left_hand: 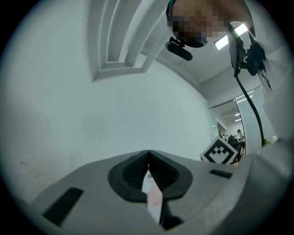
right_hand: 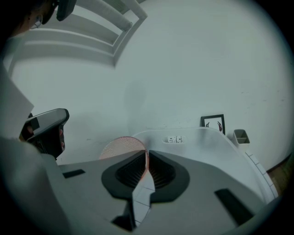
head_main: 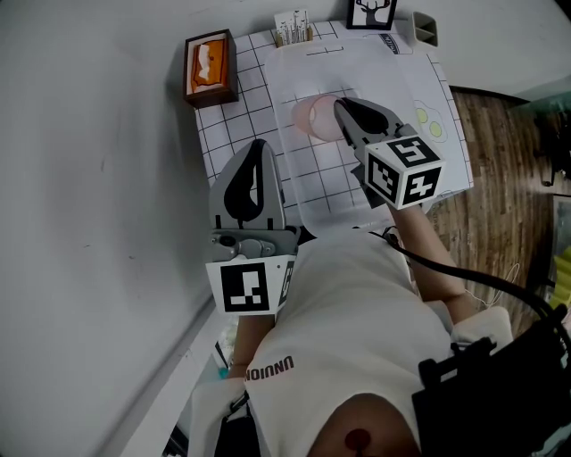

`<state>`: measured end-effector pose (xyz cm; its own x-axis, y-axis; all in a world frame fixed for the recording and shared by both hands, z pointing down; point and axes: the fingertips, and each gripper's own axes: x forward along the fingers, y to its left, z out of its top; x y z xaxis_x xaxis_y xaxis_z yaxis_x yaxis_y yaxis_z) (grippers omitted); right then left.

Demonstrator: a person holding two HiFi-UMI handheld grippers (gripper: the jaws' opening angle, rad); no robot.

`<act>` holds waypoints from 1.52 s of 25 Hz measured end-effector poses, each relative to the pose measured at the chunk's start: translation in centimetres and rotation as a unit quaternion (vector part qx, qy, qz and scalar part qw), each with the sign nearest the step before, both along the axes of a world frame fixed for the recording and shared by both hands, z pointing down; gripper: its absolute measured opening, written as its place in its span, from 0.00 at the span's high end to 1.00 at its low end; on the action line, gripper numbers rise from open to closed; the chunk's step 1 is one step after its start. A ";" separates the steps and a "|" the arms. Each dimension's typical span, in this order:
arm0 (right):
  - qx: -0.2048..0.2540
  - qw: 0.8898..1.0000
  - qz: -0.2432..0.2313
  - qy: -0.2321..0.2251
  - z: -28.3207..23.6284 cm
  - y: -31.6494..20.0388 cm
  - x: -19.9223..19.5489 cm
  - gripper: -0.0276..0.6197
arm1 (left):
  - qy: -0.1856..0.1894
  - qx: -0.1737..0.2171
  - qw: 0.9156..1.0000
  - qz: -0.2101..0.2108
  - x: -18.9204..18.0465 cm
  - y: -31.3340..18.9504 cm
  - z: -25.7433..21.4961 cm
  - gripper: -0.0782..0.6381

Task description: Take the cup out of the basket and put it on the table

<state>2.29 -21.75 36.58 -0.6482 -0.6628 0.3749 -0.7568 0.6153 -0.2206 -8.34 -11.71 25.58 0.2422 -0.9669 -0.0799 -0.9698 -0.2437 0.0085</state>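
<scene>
A translucent pink cup (head_main: 312, 118) is over the far left part of the white basket (head_main: 375, 178) on the grid-patterned table (head_main: 223, 134). My right gripper (head_main: 341, 107) is shut on the cup's thin wall. In the right gripper view the cup (right_hand: 120, 148) bulges out to the left of the closed jaws, and the basket rim (right_hand: 216, 137) curves behind. I cannot tell whether the cup rests on the basket floor. My left gripper (head_main: 257, 147) is shut and holds nothing; it is at the table's near left edge, pointing away from me. Its own view shows mostly wall.
A wooden tissue box (head_main: 211, 67) stands at the table's far left corner. Along the far edge are a card holder (head_main: 293, 27), a picture frame (head_main: 371, 12) and a small grey container (head_main: 425, 27). Wooden floor (head_main: 500, 178) lies right of the table, a pale wall (head_main: 89, 178) left.
</scene>
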 end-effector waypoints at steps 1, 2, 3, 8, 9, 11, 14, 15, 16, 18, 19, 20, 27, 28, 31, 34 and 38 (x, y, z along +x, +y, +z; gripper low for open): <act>0.001 1.000 0.001 -0.002 -0.1 0.0 0.0 0.90 | 0.000 0.000 1.000 0.000 0.0 0.0 0.0 0.87; 0.003 1.000 0.002 -0.005 -0.2 0.0 0.0 0.90 | -0.001 0.001 1.000 -0.001 0.0 0.0 -0.1 0.87; 0.005 1.000 0.004 -0.008 -0.3 0.0 0.0 0.90 | -0.001 0.002 1.000 -0.001 -0.1 0.0 -0.1 0.87; 0.014 1.000 0.009 -0.024 -0.9 0.0 0.2 0.90 | -0.001 0.002 1.000 -0.003 0.0 0.1 -0.1 0.87; 0.016 0.999 0.010 -0.027 -1.0 -0.1 0.2 0.90 | 0.000 0.002 1.000 -0.003 0.0 0.1 -0.1 0.87; 0.018 0.999 0.013 -0.033 -1.2 -0.1 0.4 0.90 | 0.000 0.002 1.000 -0.003 0.0 0.1 -0.1 0.87; 0.027 0.999 0.018 -0.043 -1.6 -0.1 0.6 0.90 | 0.001 0.001 1.000 -0.003 0.1 0.1 0.0 0.87; 0.031 0.998 0.019 -0.046 -1.8 -0.1 0.7 0.90 | 0.001 0.001 1.000 -0.003 0.1 0.1 0.0 0.87; 0.033 0.998 0.020 -0.049 -1.9 -0.2 0.7 0.90 | 0.002 0.000 1.000 -0.004 0.0 0.1 0.0 0.87; 0.038 0.998 0.021 -0.053 -2.2 -0.2 0.7 0.90 | 0.003 0.001 1.000 -0.005 0.0 0.1 0.0 0.87; 0.041 0.997 0.022 -0.055 -2.3 -0.2 0.7 0.90 | 0.003 0.002 1.000 -0.005 -0.1 0.1 0.0 0.87; 0.044 0.997 0.023 -0.057 -2.5 -0.3 0.7 0.90 | 0.004 0.002 1.000 -0.005 -0.1 0.0 0.0 0.87; 0.065 0.995 0.027 -0.076 -3.8 -0.2 0.7 0.90 | 0.006 0.002 1.000 -0.007 -0.2 0.1 0.1 0.87; 0.067 0.994 0.027 -0.079 -3.9 -0.2 0.7 0.90 | 0.006 0.002 1.000 -0.008 -0.2 0.1 0.1 0.87; 0.070 0.994 0.028 -0.082 -4.2 -0.3 0.7 0.90 | 0.007 0.003 1.000 -0.008 -0.3 0.0 0.0 0.87; 0.073 0.993 0.029 -0.086 -4.4 -0.3 0.7 0.90 | 0.007 0.003 1.000 -0.008 -0.3 0.0 0.0 0.87; 0.080 0.992 0.031 -0.091 -4.7 -0.3 0.9 0.90 | 0.006 0.003 1.000 -0.008 -0.2 0.0 0.1 0.87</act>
